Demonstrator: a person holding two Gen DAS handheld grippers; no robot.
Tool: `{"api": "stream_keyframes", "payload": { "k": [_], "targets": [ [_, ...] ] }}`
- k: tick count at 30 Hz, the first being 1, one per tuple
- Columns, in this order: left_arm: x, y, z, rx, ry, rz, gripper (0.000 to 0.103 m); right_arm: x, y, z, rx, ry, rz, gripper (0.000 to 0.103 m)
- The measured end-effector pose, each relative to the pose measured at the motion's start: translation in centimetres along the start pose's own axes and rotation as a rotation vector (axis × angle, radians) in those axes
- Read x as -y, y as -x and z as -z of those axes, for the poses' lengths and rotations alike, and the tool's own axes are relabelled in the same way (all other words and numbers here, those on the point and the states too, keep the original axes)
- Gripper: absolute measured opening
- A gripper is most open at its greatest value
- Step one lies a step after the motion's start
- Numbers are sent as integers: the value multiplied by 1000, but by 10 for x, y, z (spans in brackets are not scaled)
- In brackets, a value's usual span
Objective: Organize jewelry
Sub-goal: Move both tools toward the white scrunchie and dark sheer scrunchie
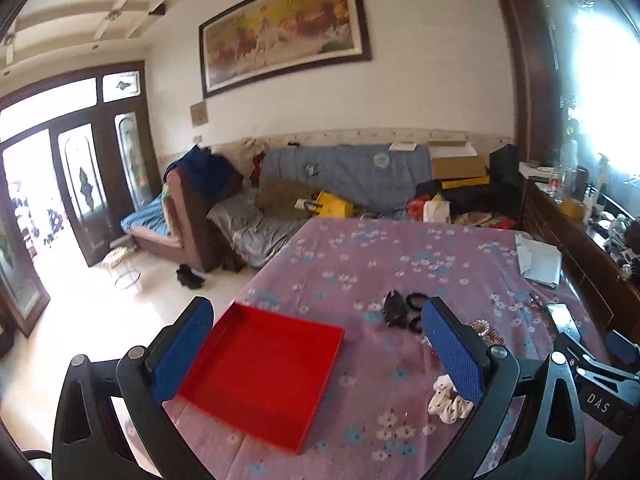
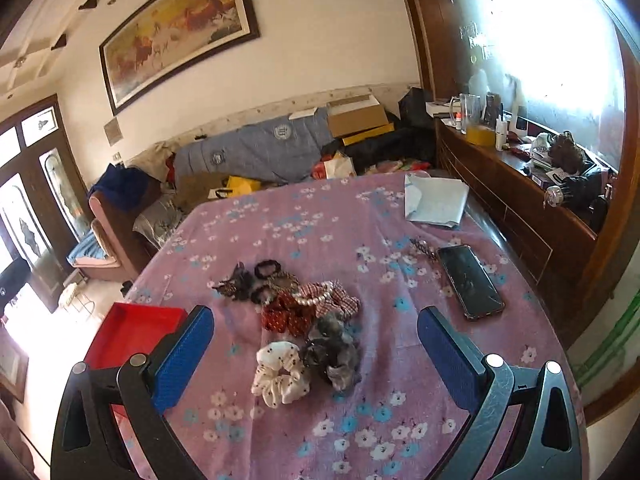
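Observation:
An empty red tray (image 1: 260, 376) lies on the purple flowered tablecloth (image 1: 360, 264), between my left gripper's (image 1: 320, 352) open blue fingers. It also shows at the left of the right wrist view (image 2: 136, 332). My right gripper (image 2: 316, 356) is open and empty, hovering above a pile of hair ties: a white dotted scrunchie (image 2: 282, 374), a grey scrunchie (image 2: 332, 356), a red one (image 2: 288, 316), a plaid one with a pearl bracelet (image 2: 320, 298) and black ties (image 2: 252, 280). The white scrunchie (image 1: 448, 400) and black ties (image 1: 400, 310) also show in the left wrist view.
A black phone (image 2: 468, 280) lies on the cloth at the right, with a small chain (image 2: 424, 248) beside it. Folded pale paper (image 2: 434, 200) lies at the far right corner. A dark wooden counter (image 2: 520, 208) borders the right side. A cluttered sofa (image 2: 256, 156) stands behind.

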State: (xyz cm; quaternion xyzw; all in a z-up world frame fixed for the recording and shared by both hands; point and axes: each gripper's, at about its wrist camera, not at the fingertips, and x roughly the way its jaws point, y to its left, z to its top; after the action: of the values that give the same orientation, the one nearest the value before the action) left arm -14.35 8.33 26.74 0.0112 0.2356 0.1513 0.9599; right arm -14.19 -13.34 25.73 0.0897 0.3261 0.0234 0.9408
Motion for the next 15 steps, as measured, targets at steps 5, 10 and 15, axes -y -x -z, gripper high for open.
{"api": "stream_keyframes", "payload": {
  "k": [5, 10, 15],
  "targets": [
    [-6, -8, 6, -45, 31, 5, 103, -8, -9, 5, -32, 33, -13, 103],
    [0, -9, 12, -81, 27, 34, 103, -15, -9, 11, -7, 79, -3, 103],
    [11, -7, 16, -89, -7, 46, 103, -12, -20, 18, -31, 71, -4, 103]
  ]
}}
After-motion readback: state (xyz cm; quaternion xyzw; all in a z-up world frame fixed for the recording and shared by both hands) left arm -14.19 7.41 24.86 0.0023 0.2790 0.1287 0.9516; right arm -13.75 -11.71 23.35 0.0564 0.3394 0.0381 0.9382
